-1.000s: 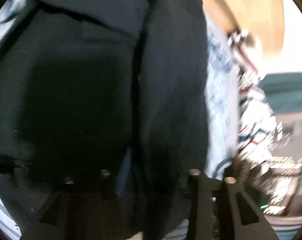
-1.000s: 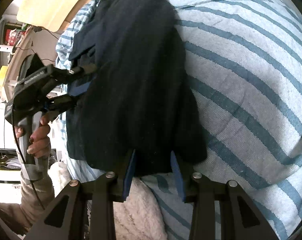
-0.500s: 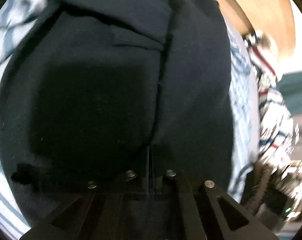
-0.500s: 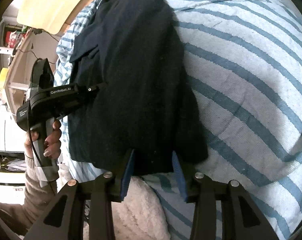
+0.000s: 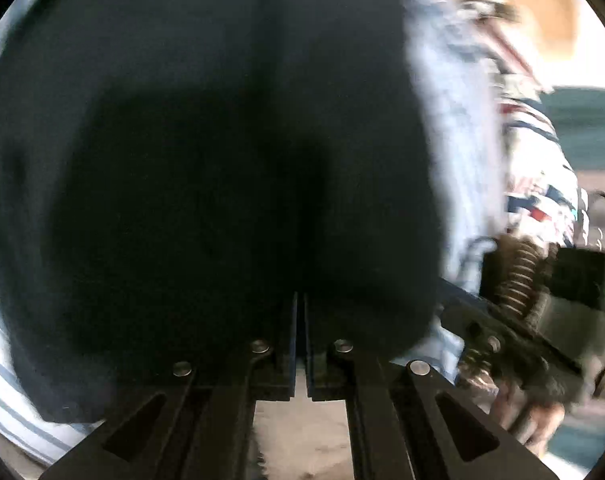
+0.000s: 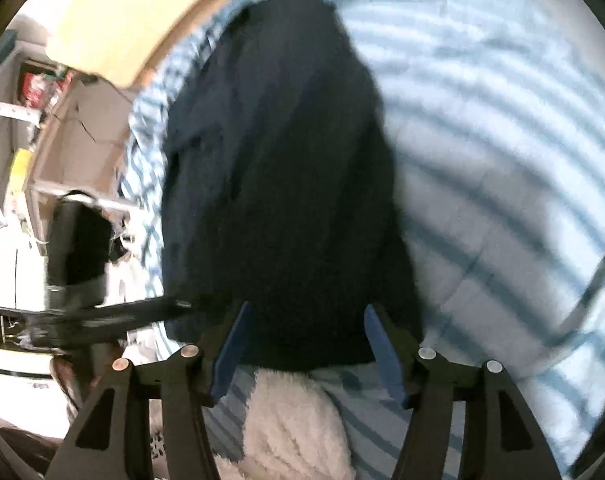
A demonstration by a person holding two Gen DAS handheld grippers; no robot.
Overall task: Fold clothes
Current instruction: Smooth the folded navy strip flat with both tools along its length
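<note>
Left wrist view: the left gripper (image 5: 300, 344) has its jaws pressed together, only a thin slit between the pads, at the near hem of the dark navy garment (image 5: 206, 152); whether cloth is pinched there I cannot tell. The garment fills most of the picture, a lengthwise crease running away down its middle. Only this view shows a red, white and navy patterned cloth (image 5: 542, 184) at the right, blurred, and the right gripper's body with a coiled spring, low right. A hand (image 5: 530, 420) grips its handle.

Right wrist view: the right gripper (image 6: 308, 344) stands wide, its jaws having just been opening; the blue pads flank the garment's near edge with a gap on each side. Here the garment (image 6: 286, 184) shows whole: a long, narrow folded strip on the blue-and-white striped bed cover (image 6: 502, 168), running from near to far. Only this view shows white fluffy cloth (image 6: 290, 420) under the near edge, shelves at far left, and the left gripper reaching in to the garment's near-left corner.
</note>
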